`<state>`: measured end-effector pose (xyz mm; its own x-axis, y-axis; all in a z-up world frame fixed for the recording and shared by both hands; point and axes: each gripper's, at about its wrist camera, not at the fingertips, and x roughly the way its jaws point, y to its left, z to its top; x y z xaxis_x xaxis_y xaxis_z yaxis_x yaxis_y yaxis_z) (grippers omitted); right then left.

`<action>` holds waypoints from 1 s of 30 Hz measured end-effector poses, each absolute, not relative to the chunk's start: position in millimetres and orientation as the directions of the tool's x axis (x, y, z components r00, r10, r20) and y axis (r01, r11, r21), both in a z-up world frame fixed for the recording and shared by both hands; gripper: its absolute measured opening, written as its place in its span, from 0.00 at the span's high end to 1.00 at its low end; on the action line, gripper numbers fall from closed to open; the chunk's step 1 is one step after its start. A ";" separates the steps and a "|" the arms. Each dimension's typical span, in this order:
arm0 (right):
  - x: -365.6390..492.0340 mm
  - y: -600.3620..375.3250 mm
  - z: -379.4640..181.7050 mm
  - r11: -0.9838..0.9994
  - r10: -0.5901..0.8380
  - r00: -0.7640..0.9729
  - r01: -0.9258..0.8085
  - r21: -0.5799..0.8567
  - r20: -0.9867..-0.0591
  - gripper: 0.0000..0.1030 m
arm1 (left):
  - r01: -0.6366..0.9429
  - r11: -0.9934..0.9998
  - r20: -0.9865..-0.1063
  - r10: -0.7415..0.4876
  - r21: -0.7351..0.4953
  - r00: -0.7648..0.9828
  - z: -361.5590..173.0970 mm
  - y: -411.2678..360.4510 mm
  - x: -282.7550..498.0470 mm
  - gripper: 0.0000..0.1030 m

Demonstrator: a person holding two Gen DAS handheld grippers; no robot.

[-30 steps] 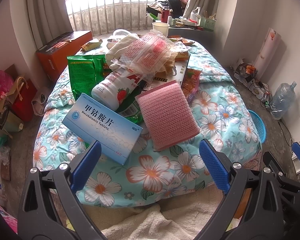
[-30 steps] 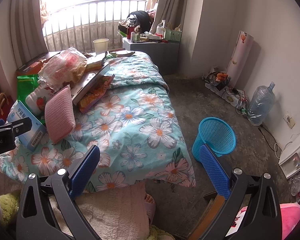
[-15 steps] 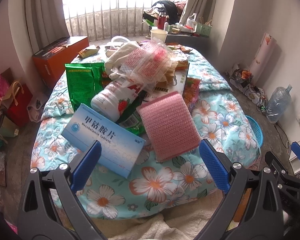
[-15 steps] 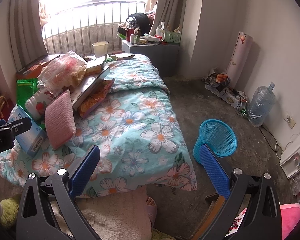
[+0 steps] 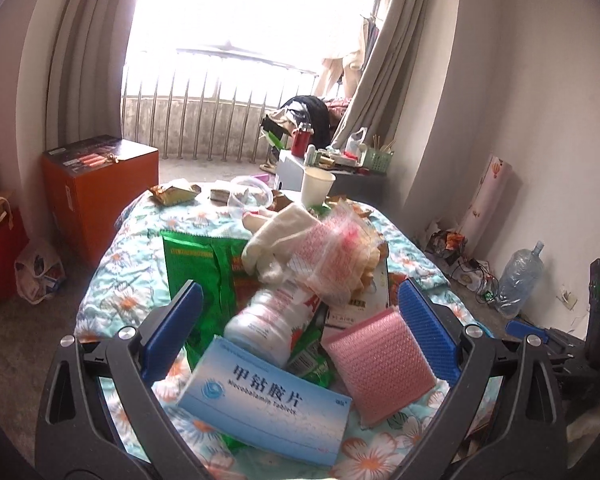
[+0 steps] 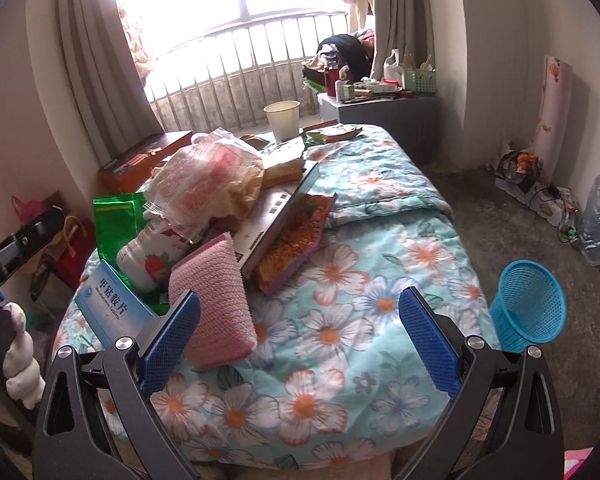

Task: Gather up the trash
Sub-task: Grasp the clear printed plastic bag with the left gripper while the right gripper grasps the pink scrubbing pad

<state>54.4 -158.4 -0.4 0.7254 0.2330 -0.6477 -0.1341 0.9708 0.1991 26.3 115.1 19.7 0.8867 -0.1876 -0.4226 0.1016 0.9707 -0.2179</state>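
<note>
Trash pile (image 5: 300, 280) is heaped at the near end of the floral bedspread (image 6: 340, 320); nothing is gripped yet. Nearest the left gripper (image 5: 300, 316) lies the blue-and-white tablet box (image 5: 266, 402), flat, one corner toward the jaws; the white strawberry bottle (image 5: 268, 326) is tilted just behind it, touching, and the pink bubble-wrap pad (image 5: 380, 364) leans beside. A green foil bag (image 5: 196, 264) and a crumpled clear bag (image 5: 332, 256) sit further back. Left gripper is spread wide, empty, framing box and bottle. Right gripper (image 6: 300, 338) is also wide and empty, its left pad just beside the pink pad. Step judged as approach for first pick: one loose top item is best taken, box edge or pad pinched squarely, bottle not nudged since it is likely to roll. Blue mesh bin (image 6: 528, 308) stands on the floor by the bed, well apart from the pile
</note>
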 end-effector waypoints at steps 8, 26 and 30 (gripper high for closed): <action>72.6 -165.5 -11.5 0.958 0.273 0.706 -0.136 0.253 -0.653 0.07 | 0.218 0.936 -0.493 -0.332 -0.275 0.804 29.0 108.3 97.1 0.41; 110.1 -203.3 -40.5 0.909 0.376 0.672 -0.133 0.396 -0.637 0.19 | 0.446 0.895 -0.829 -0.267 -0.024 0.492 7.5 24.0 268.2 0.40; 112.2 -205.4 -40.4 0.905 0.381 0.676 -0.135 0.402 -0.630 0.19 | 0.450 0.893 -0.868 -0.231 -0.010 0.439 -6.2 18.9 280.4 0.55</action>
<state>112.2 -205.4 -40.4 0.6762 0.3811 -0.6305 -0.1351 0.9055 0.4024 280.4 18.9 -6.2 0.4386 -0.2311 -0.8685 0.4503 0.8928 -0.0102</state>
